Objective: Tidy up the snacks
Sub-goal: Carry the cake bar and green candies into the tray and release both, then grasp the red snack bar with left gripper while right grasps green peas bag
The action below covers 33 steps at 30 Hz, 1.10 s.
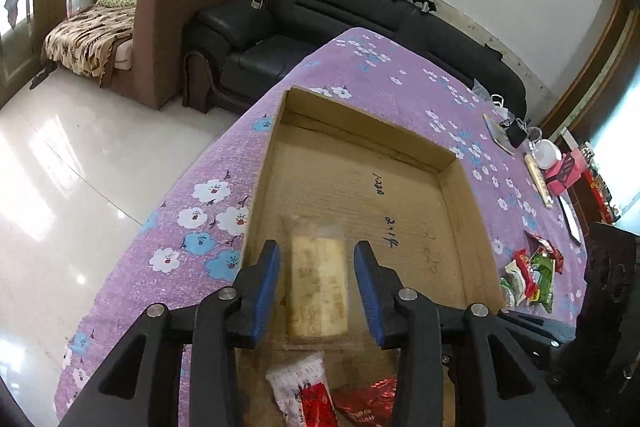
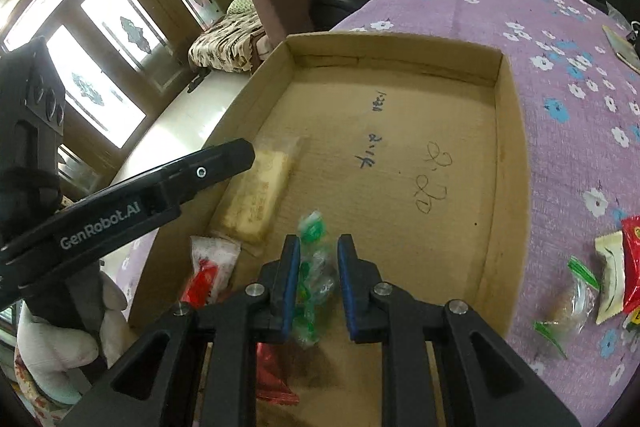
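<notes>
A shallow cardboard box (image 1: 456,183) (image 2: 508,131) lies on the purple flowered tablecloth. In it lie a clear-wrapped yellow biscuit pack (image 1: 318,291) (image 2: 258,195), a white-and-red packet (image 1: 304,391) (image 2: 208,271) and a red foil packet (image 1: 364,403) (image 2: 272,375). My left gripper (image 1: 316,251) is open above the biscuit pack, not touching it. My right gripper (image 2: 319,241) is open over the box with a clear green-printed candy bag (image 2: 314,279) between its fingers; the bag looks loose.
Several loose snack packets (image 1: 534,277) (image 2: 612,271) lie on the cloth right of the box. Clutter (image 1: 536,151) sits at the table's far right. A black sofa (image 1: 360,15) and a brown armchair (image 1: 176,7) stand beyond the table.
</notes>
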Motion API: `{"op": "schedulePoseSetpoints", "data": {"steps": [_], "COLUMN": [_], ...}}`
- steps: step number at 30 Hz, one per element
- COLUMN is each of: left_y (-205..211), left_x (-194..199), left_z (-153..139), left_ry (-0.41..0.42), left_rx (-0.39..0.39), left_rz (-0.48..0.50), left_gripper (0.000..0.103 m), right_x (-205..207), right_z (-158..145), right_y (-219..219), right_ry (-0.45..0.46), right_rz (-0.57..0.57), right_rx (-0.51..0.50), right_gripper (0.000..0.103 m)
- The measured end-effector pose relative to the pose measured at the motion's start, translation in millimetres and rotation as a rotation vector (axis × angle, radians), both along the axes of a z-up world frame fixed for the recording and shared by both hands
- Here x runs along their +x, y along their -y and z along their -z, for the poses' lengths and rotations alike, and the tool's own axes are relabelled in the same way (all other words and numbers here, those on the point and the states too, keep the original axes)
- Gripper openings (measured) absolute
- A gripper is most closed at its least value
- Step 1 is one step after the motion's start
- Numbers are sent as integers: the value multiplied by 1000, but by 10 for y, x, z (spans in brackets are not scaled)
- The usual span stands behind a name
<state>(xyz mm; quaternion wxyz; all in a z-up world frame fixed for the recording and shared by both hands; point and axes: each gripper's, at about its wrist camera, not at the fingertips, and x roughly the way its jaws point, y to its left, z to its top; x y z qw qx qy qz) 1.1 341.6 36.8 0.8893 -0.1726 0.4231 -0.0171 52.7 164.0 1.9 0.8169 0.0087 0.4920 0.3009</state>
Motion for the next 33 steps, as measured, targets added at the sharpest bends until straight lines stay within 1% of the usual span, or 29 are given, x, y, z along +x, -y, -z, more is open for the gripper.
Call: {"op": "schedulePoseSetpoints", "data": {"steps": [3, 5, 7, 9, 11, 15, 20, 23, 26, 29, 33], "left_y": [-26, -30, -13, 25, 78, 291, 728, 1031, 1369, 1647, 1928], "left_x": [-28, -75, -141, -206, -276, -371, -415, -418, -389, -362, -347], "left_z": [-34, -102, -189, -266, -338, -444, -493, -498, -449, -374, -305], "left_ry": [8, 27, 55, 79, 102, 126, 126, 118, 100, 69, 35], "left_rx": [-16, -24, -29, -32, -37, -49, -66, -89, -86, -81, -65], "left_rz": [-10, -16, -18, -18, -8, 43, 147, 209, 269, 316, 354], "left_gripper": [47, 47, 50, 58, 60, 64, 64, 66, 68, 68, 68], "right_x": [0, -23, -69, -118, -166, -217, -209, -211, -205, -198, -100], "right_z": [-30, -80, -160, -252, -338, -455, -491, -443, -312, -216, -118], "right_y": [6, 36, 77, 178, 338, 875, 1880, 2436, 2883, 3030, 3020], "right_ry": [3, 12, 30, 56, 78, 106, 108, 98, 56, 33, 16], "right_rz": [1, 2, 4, 12, 28, 107, 296, 415, 507, 536, 519], "right_rx": [11, 21, 29, 40, 47, 55, 72, 68, 86, 106, 142], "right_gripper": [20, 20, 25, 29, 31, 31, 32, 34, 34, 34, 34]}}
